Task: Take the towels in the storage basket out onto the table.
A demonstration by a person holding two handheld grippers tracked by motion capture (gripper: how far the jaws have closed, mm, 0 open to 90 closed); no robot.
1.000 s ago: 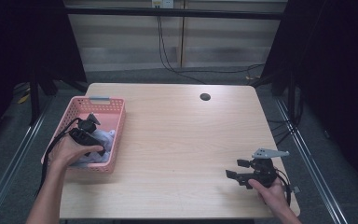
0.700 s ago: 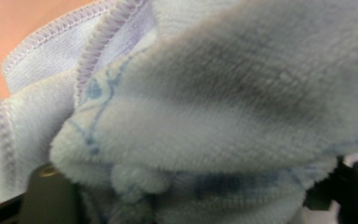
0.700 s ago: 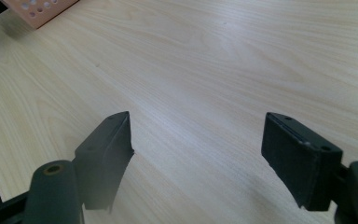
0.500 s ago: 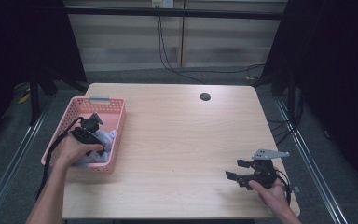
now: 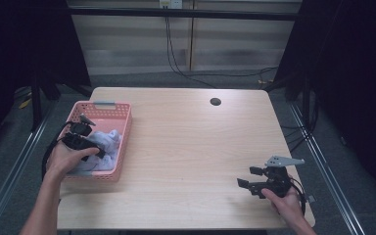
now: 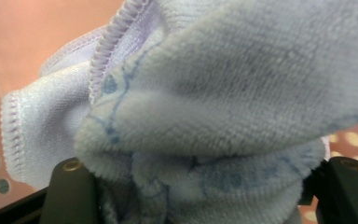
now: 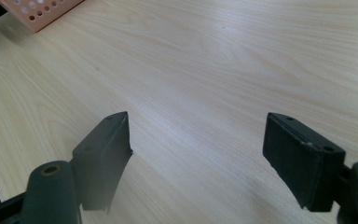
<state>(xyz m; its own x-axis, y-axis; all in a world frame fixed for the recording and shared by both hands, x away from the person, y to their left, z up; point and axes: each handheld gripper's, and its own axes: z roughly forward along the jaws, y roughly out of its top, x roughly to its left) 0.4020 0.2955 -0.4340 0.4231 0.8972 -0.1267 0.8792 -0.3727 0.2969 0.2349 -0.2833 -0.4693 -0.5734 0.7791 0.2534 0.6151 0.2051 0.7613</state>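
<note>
**Left gripper takes a bunch of cloth out of the pink basket**

The left gripper (image 5: 95, 151) reaches into the pink basket (image 5: 122, 147) at the table's (image 5: 191, 147) left edge, and its jaws have just been closing with the pale blue cloth (image 6: 223, 107) between them. In the left gripper view a thick fold of the cloth is squeezed between the two black jaws, so the gripper is clenched on the cloth. The wide stance of the jaws seems to come from the bulk of the gathered fold, not from a loose hold. A pinch from above on a bunched part looks like a fair way to lift it clear of the basket's walls.

The cloth is a soft, fuzzy towel, light blue with a faint darker pattern and a lilac stitched hem (image 6: 107, 51). It lies crumpled in the near half of the basket.

The right gripper (image 5: 248, 182) rests low over the table's near right corner, jaws spread wide with nothing between them, likely waiting to help with the cloth
</note>
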